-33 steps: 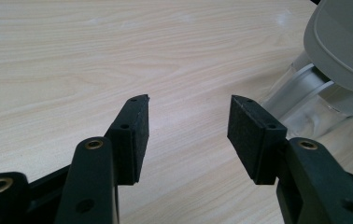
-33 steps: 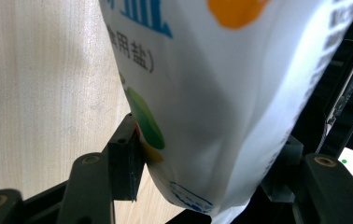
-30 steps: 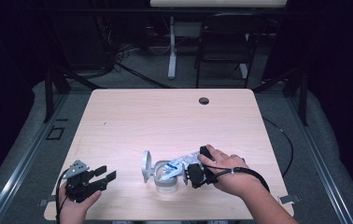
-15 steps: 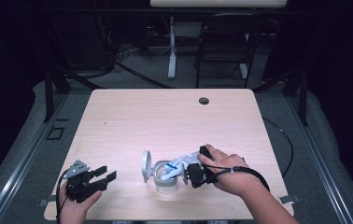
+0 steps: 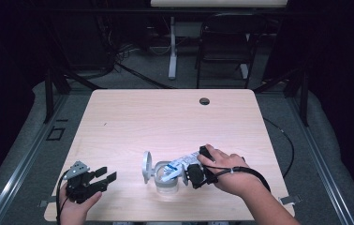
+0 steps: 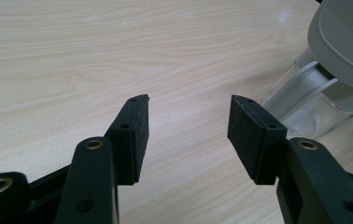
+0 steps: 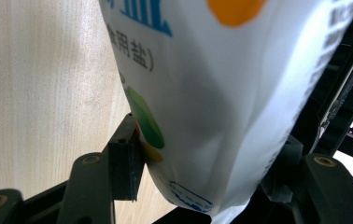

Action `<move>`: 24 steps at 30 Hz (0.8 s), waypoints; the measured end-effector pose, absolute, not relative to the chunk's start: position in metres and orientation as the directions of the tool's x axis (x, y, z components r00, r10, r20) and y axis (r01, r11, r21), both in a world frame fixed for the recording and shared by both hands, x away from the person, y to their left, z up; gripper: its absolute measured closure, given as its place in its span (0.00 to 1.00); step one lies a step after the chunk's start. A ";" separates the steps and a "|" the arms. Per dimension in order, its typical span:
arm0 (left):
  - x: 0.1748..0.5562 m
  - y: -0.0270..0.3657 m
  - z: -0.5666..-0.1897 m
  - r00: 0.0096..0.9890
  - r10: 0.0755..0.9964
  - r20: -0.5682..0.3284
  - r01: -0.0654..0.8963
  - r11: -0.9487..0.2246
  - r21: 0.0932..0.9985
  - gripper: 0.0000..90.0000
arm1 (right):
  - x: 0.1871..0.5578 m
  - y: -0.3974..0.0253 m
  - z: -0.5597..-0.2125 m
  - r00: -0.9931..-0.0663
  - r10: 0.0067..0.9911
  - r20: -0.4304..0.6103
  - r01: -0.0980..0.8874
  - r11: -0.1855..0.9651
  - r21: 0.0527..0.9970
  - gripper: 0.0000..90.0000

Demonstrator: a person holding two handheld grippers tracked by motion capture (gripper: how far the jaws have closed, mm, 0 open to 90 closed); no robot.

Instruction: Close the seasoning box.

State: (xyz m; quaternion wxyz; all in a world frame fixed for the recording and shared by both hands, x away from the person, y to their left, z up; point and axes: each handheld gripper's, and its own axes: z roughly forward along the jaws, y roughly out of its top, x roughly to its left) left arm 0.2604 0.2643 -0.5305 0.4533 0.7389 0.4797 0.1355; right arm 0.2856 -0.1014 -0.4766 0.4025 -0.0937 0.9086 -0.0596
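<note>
A clear jar (image 5: 167,183) stands near the table's front edge, its grey hinged lid (image 5: 146,167) swung up on the left side. Over the jar's mouth a white salt bag (image 5: 180,165) with blue print lies tilted, and my right gripper (image 5: 192,175) is shut on its lower end. In the right gripper view the bag (image 7: 221,88) sits between the jaws of that gripper (image 7: 212,140). At the front left my left gripper (image 5: 106,176) rests open and empty; in its own view (image 6: 188,105) the jar (image 6: 300,95) and lid (image 6: 347,37) are at the right.
The light wooden table (image 5: 165,117) has a round cable hole (image 5: 204,101) near its far edge. A black cable (image 5: 287,140) hangs off the right side. Beyond the table stand a chair (image 5: 224,47) and a white post (image 5: 172,47).
</note>
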 end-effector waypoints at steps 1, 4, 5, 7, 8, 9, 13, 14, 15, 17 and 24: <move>0.260 0.264 -0.530 0.503 0.832 -0.235 0.586 -0.129 0.800 0.54 | 0.285 -0.101 -0.477 -0.657 -0.220 -0.721 -0.122 0.975 -0.186 0.47; 0.260 0.264 -0.530 0.505 0.831 -0.234 0.588 -0.132 0.798 0.54 | 0.285 -0.100 -0.476 -0.651 -0.231 -0.723 -0.121 0.972 -0.202 0.47; 0.260 0.264 -0.530 0.507 0.830 -0.234 0.590 -0.136 0.796 0.54 | 0.285 -0.101 -0.477 -0.653 -0.227 -0.723 -0.124 0.973 -0.193 0.47; 0.260 0.264 -0.530 0.504 0.831 -0.235 0.585 -0.129 0.800 0.54 | 0.285 -0.101 -0.476 -0.652 -0.228 -0.723 -0.127 0.973 -0.193 0.47; 0.260 0.264 -0.530 0.504 0.831 -0.235 0.585 -0.129 0.800 0.54 | 0.285 -0.101 -0.476 -0.652 -0.228 -0.723 -0.127 0.973 -0.193 0.47; 0.260 0.265 -0.530 0.505 0.831 -0.235 0.585 -0.129 0.801 0.54 | 0.285 -0.101 -0.476 -0.653 -0.230 -0.722 -0.127 0.973 -0.195 0.47; 0.261 0.265 -0.530 0.504 0.831 -0.236 0.585 -0.128 0.801 0.54 | 0.285 -0.100 -0.477 -0.649 -0.236 -0.724 -0.130 0.971 -0.199 0.47; 0.261 0.265 -0.530 0.504 0.831 -0.236 0.585 -0.128 0.801 0.54 | 0.285 -0.100 -0.477 -0.649 -0.236 -0.724 -0.130 0.971 -0.199 0.47; 0.261 0.264 -0.531 0.504 0.831 -0.236 0.586 -0.128 0.801 0.54 | 0.285 -0.100 -0.476 -0.650 -0.235 -0.723 -0.129 0.971 -0.200 0.47; 0.260 0.264 -0.530 0.504 0.831 -0.237 0.586 -0.128 0.800 0.54 | 0.285 -0.100 -0.476 -0.649 -0.240 -0.722 -0.131 0.970 -0.204 0.47; 0.260 0.265 -0.530 0.503 0.831 -0.236 0.584 -0.127 0.802 0.54 | 0.285 -0.099 -0.474 -0.643 -0.254 -0.722 -0.129 0.966 -0.225 0.47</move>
